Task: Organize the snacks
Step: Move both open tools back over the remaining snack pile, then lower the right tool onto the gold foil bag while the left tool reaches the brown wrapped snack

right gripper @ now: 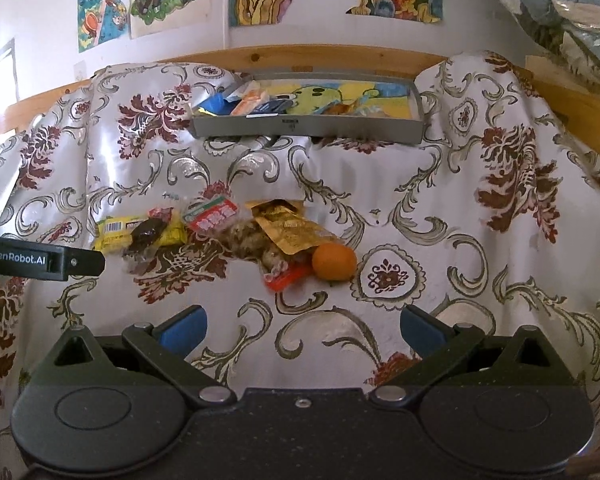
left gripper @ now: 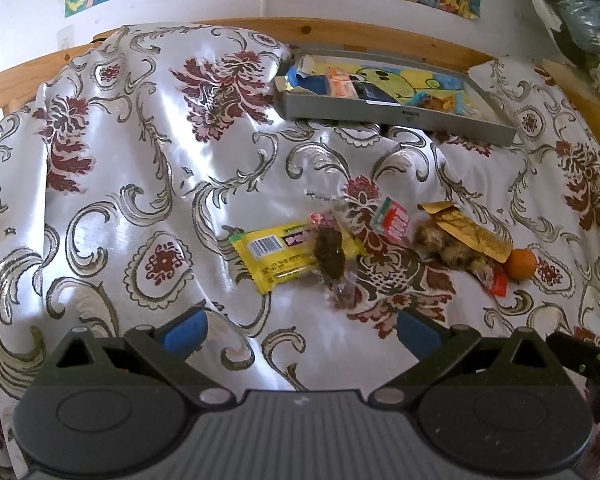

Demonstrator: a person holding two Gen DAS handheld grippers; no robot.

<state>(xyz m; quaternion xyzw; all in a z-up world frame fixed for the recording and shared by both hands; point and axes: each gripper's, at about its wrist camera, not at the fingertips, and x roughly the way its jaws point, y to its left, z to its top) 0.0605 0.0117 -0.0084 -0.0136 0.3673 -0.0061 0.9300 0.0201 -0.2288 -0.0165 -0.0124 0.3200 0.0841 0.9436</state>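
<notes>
A heap of snacks lies on the floral cloth: a yellow bar wrapper (left gripper: 268,258) (right gripper: 116,232), a clear bag with a dark lump (left gripper: 332,260) (right gripper: 146,236), a red-and-white packet (left gripper: 392,220) (right gripper: 214,214), a gold pouch (left gripper: 472,232) (right gripper: 296,230) over a bag of brown balls (left gripper: 448,250) (right gripper: 246,242), a red wrapper (right gripper: 286,278) and an orange (left gripper: 521,264) (right gripper: 334,262). A grey tray (left gripper: 396,118) (right gripper: 308,126) at the back holds several snacks. My left gripper (left gripper: 300,332) is open and empty, short of the yellow wrapper. My right gripper (right gripper: 302,330) is open and empty, short of the orange.
The cloth (left gripper: 140,152) is wrinkled and humps up at the back left. A wooden rail (right gripper: 320,56) runs behind the tray, under a wall with posters. Plastic bags (right gripper: 560,4) hang at the upper right. The left gripper's body (right gripper: 40,260) shows at the right view's left edge.
</notes>
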